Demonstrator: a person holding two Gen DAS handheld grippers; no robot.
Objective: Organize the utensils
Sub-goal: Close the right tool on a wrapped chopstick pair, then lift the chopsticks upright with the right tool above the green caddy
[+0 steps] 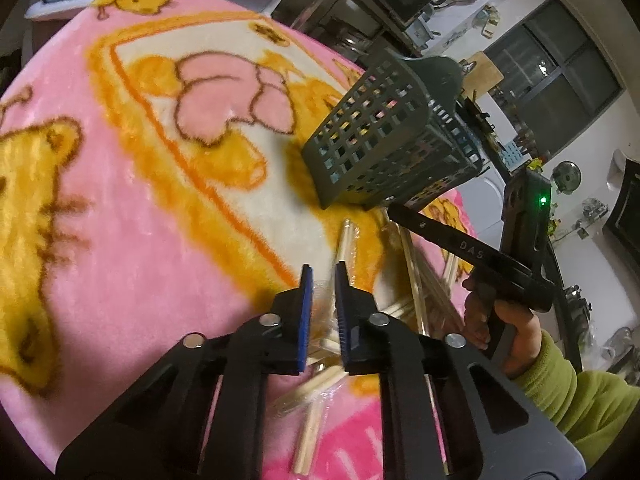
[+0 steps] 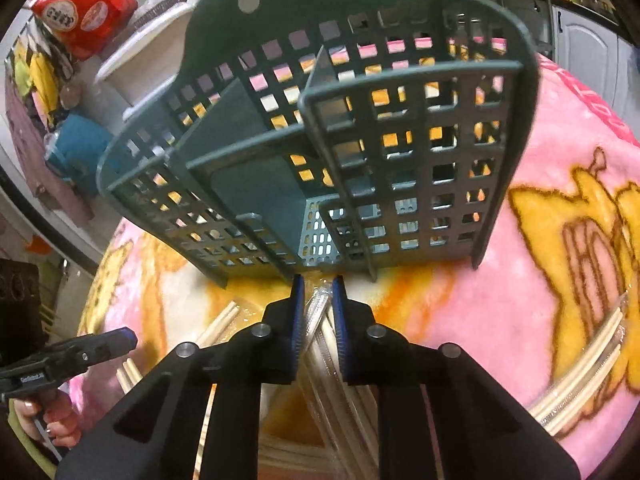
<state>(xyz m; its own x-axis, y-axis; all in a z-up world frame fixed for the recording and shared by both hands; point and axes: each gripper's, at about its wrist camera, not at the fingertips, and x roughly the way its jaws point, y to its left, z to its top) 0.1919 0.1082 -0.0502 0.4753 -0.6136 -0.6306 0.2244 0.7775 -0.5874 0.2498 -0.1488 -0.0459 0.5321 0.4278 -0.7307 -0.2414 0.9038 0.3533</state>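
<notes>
A dark green slotted utensil basket [image 1: 384, 136] [image 2: 320, 140] stands on the pink cartoon blanket [image 1: 120, 240], with dividers inside and its compartments showing no utensils. Several pairs of wooden chopsticks in clear wrappers lie in front of it. My left gripper [image 1: 323, 270] is shut on one wrapped pair [image 1: 345, 240], which runs up between the blue pads toward the basket. My right gripper [image 2: 318, 280] is shut on another wrapped pair [image 2: 320, 304] just below the basket's front wall. In the left wrist view the right gripper [image 1: 394, 210] reaches in under the basket's corner.
More wrapped chopsticks lie at the right [image 2: 580, 380] and left [image 2: 216, 328] of the pile. The left gripper [image 2: 128, 338] and the hand holding it show at the lower left. A green sleeve [image 1: 560, 392] is on the right. Kitchen shelves and cabinets lie beyond the table.
</notes>
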